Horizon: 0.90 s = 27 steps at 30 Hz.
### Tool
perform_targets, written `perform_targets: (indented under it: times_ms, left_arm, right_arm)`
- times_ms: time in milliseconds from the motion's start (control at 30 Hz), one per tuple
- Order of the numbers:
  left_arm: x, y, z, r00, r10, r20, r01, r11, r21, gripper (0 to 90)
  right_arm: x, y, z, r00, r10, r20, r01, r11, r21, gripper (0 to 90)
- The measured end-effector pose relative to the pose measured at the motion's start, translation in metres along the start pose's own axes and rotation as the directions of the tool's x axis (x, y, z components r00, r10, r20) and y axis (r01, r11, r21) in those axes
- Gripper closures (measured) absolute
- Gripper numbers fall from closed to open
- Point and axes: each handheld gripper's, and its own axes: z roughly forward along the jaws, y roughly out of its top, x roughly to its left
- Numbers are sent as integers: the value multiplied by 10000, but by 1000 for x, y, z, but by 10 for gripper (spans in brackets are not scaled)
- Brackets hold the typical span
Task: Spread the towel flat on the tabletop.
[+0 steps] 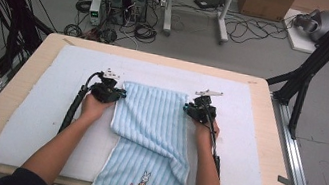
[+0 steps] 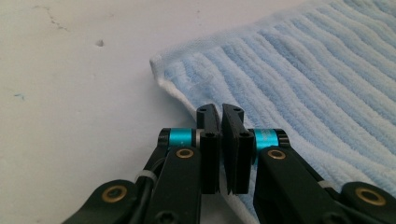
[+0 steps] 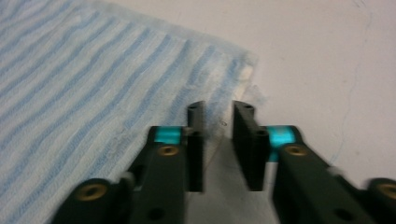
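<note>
Towel [image 1: 152,136] lies flat on pad [image 1: 27,115] — rabbit motif near its front hem, no legible text. Left gripper [image 1: 119,93] pinches the towel's edge; right gripper [image 1: 189,108] stands narrowly open at the opposite corner.

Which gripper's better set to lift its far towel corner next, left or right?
Left, probably. The left gripper has its fingers nearly shut at the towel edge by the far corner. The right gripper stands open at its corner and would need to close first.
</note>
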Motion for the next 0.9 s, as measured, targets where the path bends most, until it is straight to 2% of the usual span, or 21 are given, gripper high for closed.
perform_targets:
  times_ms: [67,133,167,233,300,333,367,400,433,467,500,567,600,700,767,833,900]
  left_arm:
    - [0,4,4,9999,-46,-135,46,10000,-6,854]
    - [2,8,8,9997,-184,-178,185,9998,51,854]
    - [3,10,10,9994,-274,-223,274,9996,-2,854]
    - [3,14,14,9991,-346,-257,340,9991,-247,854]
    - [1,18,18,9992,-131,-370,106,9977,-668,851]
    - [0,19,19,9985,-80,-544,34,9965,-840,821]
    - [-1,21,18,9955,-255,-915,155,9939,-1089,768]
    - [-1,22,18,9935,-614,-960,498,9917,-1187,575]
    - [0,23,16,9916,-1041,-767,944,9882,-1209,481]
    - [1,23,15,9923,-1128,-521,1058,9869,-1219,491]
    - [0,23,13,9941,-913,-586,847,9907,-1064,490]
    - [1,22,10,9959,-799,-422,758,9930,-907,467]
    - [1,22,9,9958,-865,-289,839,9931,-816,463]
    - [0,19,7,9968,-796,-63,791,9955,-527,444]
    - [-3,16,8,9979,-643,28,643,9974,-319,445]
    - [-5,13,11,9984,-563,82,563,9984,-100,458]
    - [-6,12,14,9986,-484,220,483,9988,48,476]
  right_arm:
    - [3,2,1,9997,-257,-25,257,9996,139,864]
    - [5,8,2,9988,-475,135,469,9980,423,872]
    - [5,10,2,9978,-538,396,515,9971,555,873]
    - [3,14,3,9945,-526,910,485,9977,468,873]
    - [-1,17,5,9903,-122,1387,94,9997,213,873]
    - [-2,19,6,9860,-57,1664,39,9999,115,873]
    - [-2,21,6,9800,-67,1989,57,10000,57,873]
    - [-4,23,6,9690,-38,2469,86,9998,-183,873]
    - [-6,24,6,9626,68,2707,3,9997,-261,873]
    - [-10,24,6,9586,266,2836,-189,9994,-298,871]
    - [-14,22,7,9592,518,2779,-476,9986,-216,865]
    - [-18,19,7,9613,788,2640,-757,9969,-219,794]
    - [-18,19,6,9635,856,2538,-784,9962,-383,738]
    - [-17,19,-3,9715,1128,2085,-969,9917,-849,663]
    - [-20,18,-11,9761,1267,1765,-1092,9884,-1058,631]
    - [-22,18,-18,9780,1165,1730,-972,9885,-1161,622]
    - [-25,17,-26,9785,1268,1629,-1063,9859,-1288,602]
